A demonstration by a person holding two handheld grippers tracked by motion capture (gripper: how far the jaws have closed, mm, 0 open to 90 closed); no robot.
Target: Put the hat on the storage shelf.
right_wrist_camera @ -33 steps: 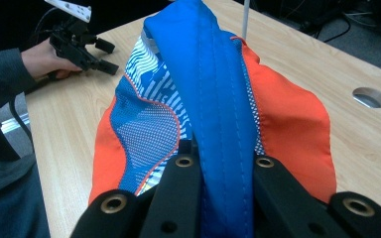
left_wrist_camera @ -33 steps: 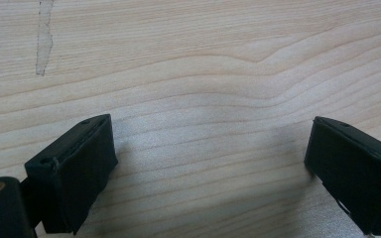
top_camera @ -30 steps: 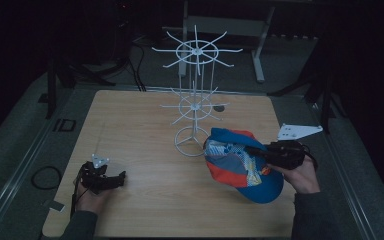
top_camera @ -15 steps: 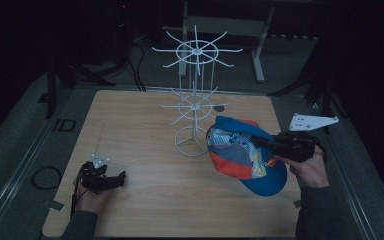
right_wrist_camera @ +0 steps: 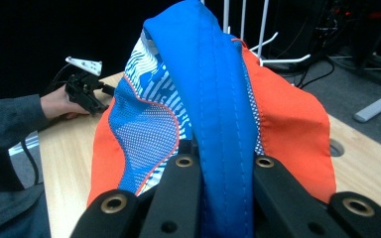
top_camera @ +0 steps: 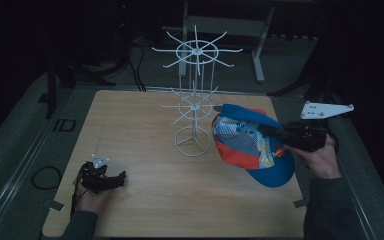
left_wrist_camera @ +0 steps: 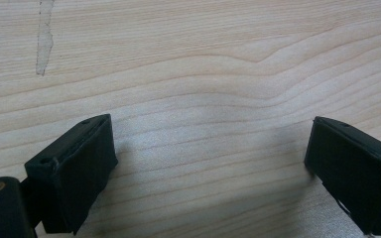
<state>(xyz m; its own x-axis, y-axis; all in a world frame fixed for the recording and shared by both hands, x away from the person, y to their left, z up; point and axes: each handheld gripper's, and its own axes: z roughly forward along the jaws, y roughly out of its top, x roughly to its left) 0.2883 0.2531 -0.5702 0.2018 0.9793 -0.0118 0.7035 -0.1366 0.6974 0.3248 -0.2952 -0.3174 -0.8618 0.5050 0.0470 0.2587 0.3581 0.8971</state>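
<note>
Wooden table (top_camera: 145, 125), dim room. We note a white wire display stand (top_camera: 194, 107) upright near the table's middle, a ring base on the wood and two tiers of radiating hooks, the upper tier wider than the lower.

Right gripper (top_camera: 267, 131): held in the person's right hand (top_camera: 320, 160) over the table's right side, grey three-cornered plate on top. Its jaws are clamped on a baseball cap (top_camera: 252, 147), blue, orange and white-patterned. In the right gripper view we see the cap (right_wrist_camera: 213, 109) pinched along a blue stitched band that runs down between the two black jaws, orange panel to one side, blue-and-white mesh panel to the other. In the high view the cap hangs in the air, clear of the wood, just beside the stand's lower tier; we cannot tell whether it touches a hook.

Left gripper (top_camera: 117, 176): low at the near left part of the table, in the person's left hand (top_camera: 91, 196), well apart from the stand and the cap. In the left gripper view we see its jaws spread wide, with bare wood grain (left_wrist_camera: 203, 79) between them and nothing held. The same gripper (right_wrist_camera: 99, 91) appears far off in the right gripper view, held by a hand in a dark sleeve (right_wrist_camera: 7, 119).
</note>
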